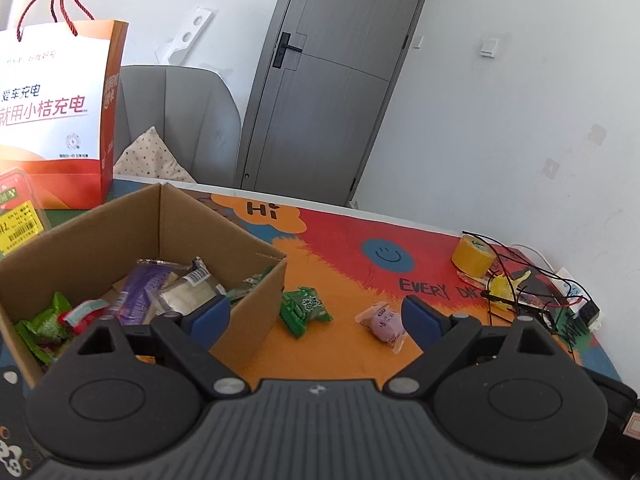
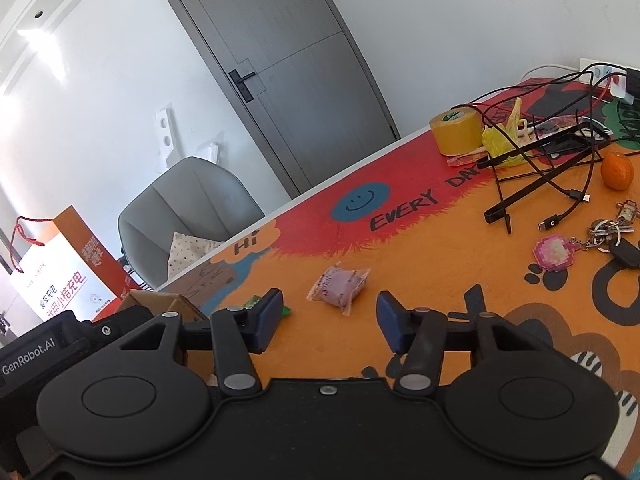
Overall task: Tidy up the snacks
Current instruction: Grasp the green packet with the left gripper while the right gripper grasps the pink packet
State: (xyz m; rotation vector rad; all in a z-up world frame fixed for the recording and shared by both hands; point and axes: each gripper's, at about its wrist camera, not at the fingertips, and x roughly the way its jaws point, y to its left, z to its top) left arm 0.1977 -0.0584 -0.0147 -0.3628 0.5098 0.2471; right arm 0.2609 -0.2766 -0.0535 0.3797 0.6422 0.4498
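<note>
**Two snacks loose, box part-filled**

The bench (image 1: 400,248) wears a bright cartoon mat. Ahead-left of the left hand-held gripper (image 1: 316,318) stands the open box (image 1: 248,312), holding several wrapped snacks; its left pad sits just over the box's near corner. This gripper gapes wide, empty. Between its pads, further out, lie the green snack (image 1: 306,308) and the pink snack (image 1: 382,322), apart. The right hand-held gripper (image 2: 330,318) stands half-open, nothing gripped; the pink snack (image 2: 340,284) lies just ahead, seemingly untouched.
</note>
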